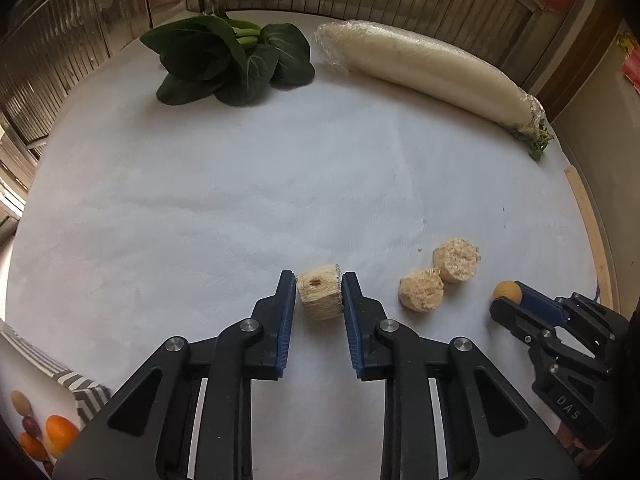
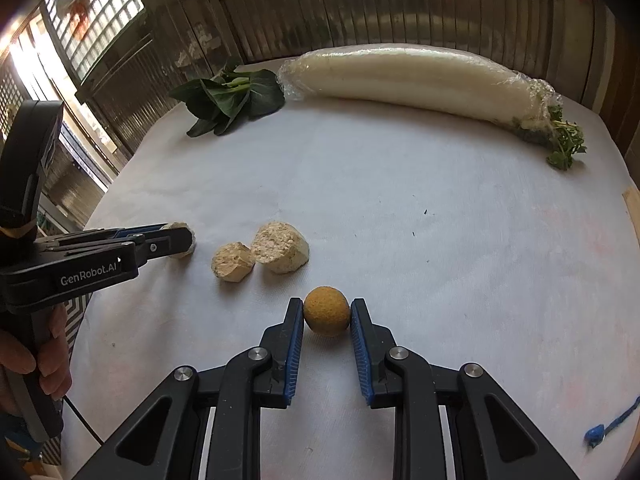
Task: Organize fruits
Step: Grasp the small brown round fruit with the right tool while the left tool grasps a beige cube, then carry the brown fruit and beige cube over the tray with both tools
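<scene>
Small yellow-brown round fruit sits on the white-covered desk, near my edge, pinched between the pads of my right tool; both blue pads touch its sides, so it's gripped but not yet lifted, as far as I can tell. Just to its left, two pale crumbly chunks lie touching each other. Further left, a third, fibrous pale chunk is clamped in my left tool, pads pressed on both flanks, bottom apparently on the desk.

Step in hand, I reckon: the grab, both sides at once. Next move needs a straight lift w/o squeezing harder, since the chunk looks crumbly and the fruit could roll out, then carry each to its spot; no container is clearly in view.

Far back: leafy greens and a plastic-wrapped white radish, well apart from both tools, untouched.
</scene>
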